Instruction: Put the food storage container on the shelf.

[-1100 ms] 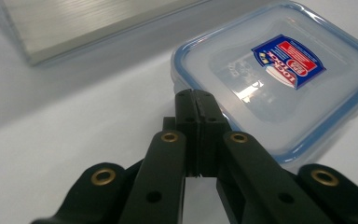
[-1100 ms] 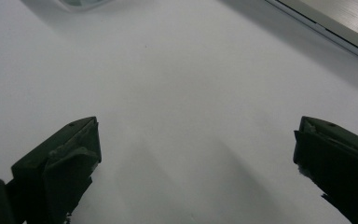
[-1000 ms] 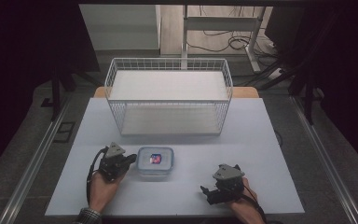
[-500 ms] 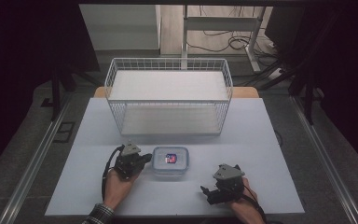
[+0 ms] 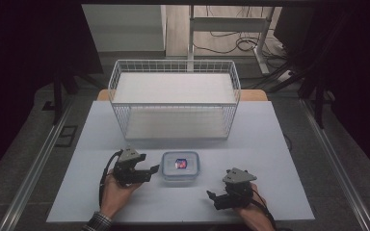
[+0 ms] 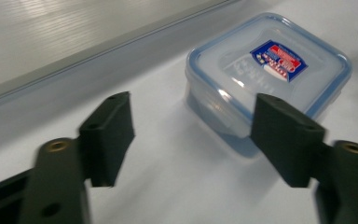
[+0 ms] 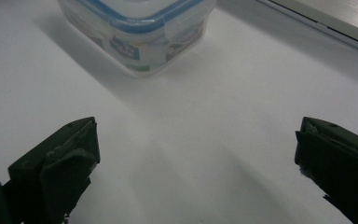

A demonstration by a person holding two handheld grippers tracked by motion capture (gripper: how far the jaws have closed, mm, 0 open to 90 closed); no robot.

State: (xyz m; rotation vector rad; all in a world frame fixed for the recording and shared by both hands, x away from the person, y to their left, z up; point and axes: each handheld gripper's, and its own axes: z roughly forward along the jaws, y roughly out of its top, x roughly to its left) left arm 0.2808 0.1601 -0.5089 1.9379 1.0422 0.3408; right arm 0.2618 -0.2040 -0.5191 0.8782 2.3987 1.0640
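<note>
A small clear lidded container (image 5: 179, 166) with a blue rim and a red and blue label sits on the white table, near the front. My left gripper (image 5: 150, 173) lies just left of it and points at it. Its jaws have just been opening and now stand open with nothing between them. In the left gripper view the container (image 6: 265, 74) stands just beyond the left gripper (image 6: 196, 135), near its right jaw. My right gripper (image 5: 213, 200) rests open to the container's right and nearer the front edge. The right gripper view has the container (image 7: 140, 37) well ahead of the right gripper (image 7: 196, 163).
A white wire basket (image 5: 173, 120) with a white liner stands at the back middle of the table (image 5: 270, 144). Metal rails run along both sides of the table. Cables and dark furniture lie beyond the far edge.
The left hand moved its gripper to the right, and the container shifted a little right with it. The left jaws went from shut to open. The right gripper stayed put.
</note>
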